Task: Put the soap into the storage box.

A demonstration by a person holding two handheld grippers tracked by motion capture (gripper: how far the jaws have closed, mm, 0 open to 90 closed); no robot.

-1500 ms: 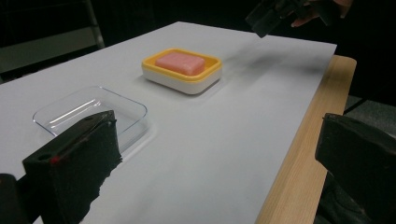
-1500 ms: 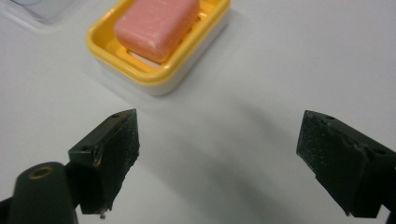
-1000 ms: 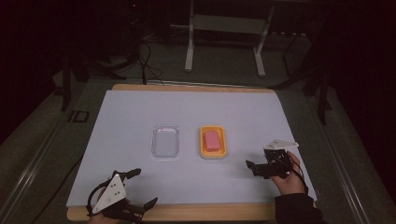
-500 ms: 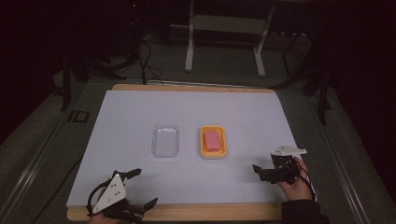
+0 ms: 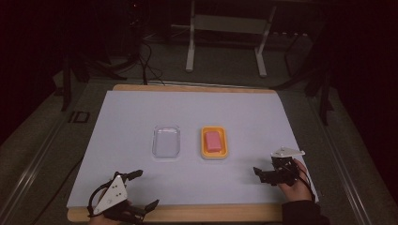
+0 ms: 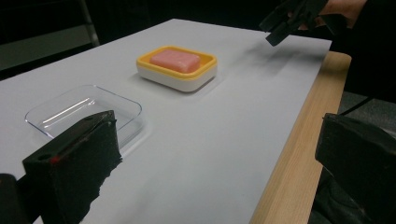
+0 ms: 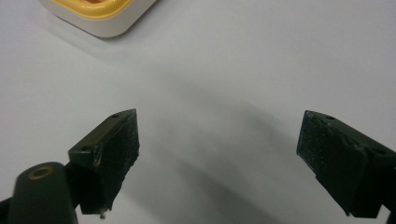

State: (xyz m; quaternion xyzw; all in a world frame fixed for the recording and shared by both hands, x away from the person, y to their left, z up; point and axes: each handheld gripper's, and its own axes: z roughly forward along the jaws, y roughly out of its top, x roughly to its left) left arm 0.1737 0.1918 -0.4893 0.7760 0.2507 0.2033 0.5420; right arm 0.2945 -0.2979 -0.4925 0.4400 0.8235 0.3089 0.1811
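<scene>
A fixed high camera looks forward and down across the whole table. The left gripper's camera skims low over the near edge toward the soap dish. The right gripper's camera hangs close above the white surface, catching that dish's corner.

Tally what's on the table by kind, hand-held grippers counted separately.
Clear tray: 1
Yellow soap dish: 1
Pink soap bar: 1
Total on the table: 3
Hand-held grippers: 2, left and right, both open.
</scene>
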